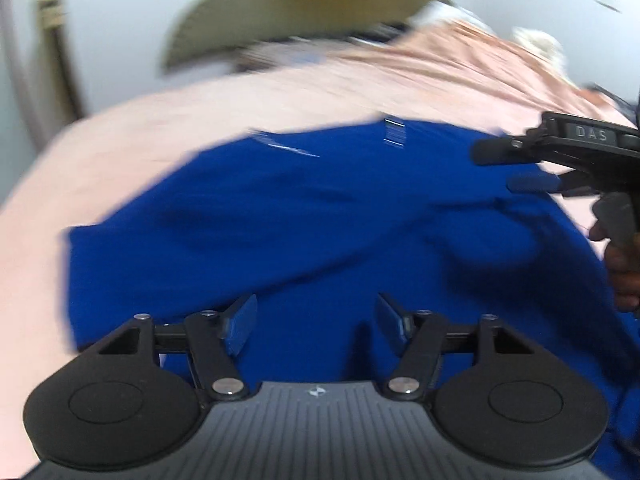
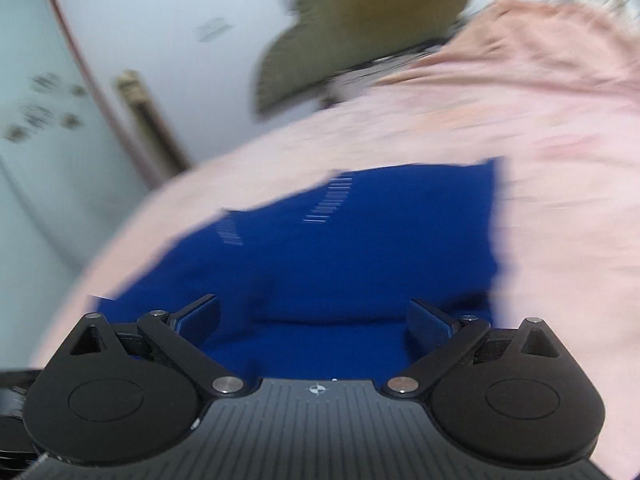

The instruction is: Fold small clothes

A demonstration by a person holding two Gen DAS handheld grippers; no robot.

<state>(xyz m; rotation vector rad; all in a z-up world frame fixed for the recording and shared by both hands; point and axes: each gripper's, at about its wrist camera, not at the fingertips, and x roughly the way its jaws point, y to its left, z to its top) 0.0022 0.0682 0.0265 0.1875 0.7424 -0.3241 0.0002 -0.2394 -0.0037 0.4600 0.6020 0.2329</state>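
Left wrist view: blue garment (image 1: pixel 320 220) spread across the pink sheet (image 1: pixel 120 152) of the bed, reaching toward the near edge and lying under the left gripper (image 1: pixel 316 320); fingers (image 1: pixel 240 328) apart, nothing between them, poised low over the near hem, probably to pinch it for a fold; right gripper (image 1: pixel 516 168) entering from the right edge of the bed, over the garment's far right corner, fingers seemingly apart with no cloth clearly caught, though blur hides detail; cloth rumpled there in a raised ridge, likely loose fabric to be smoothed; olive pillow (image 1: pixel 304 12) at the far end of the bed.

Right wrist view: right gripper (image 2: pixel 316 320) with fingers (image 2: pixel 200 316) wide apart and empty, hovering over the garment's near part; blue garment (image 2: pixel 360 240) flat toward the far edge, right side ending in a straight border on the pink sheet (image 2: pixel 560 220); a soft crease just ahead of the fingers, seemingly the place for a grasp; everything blurred.
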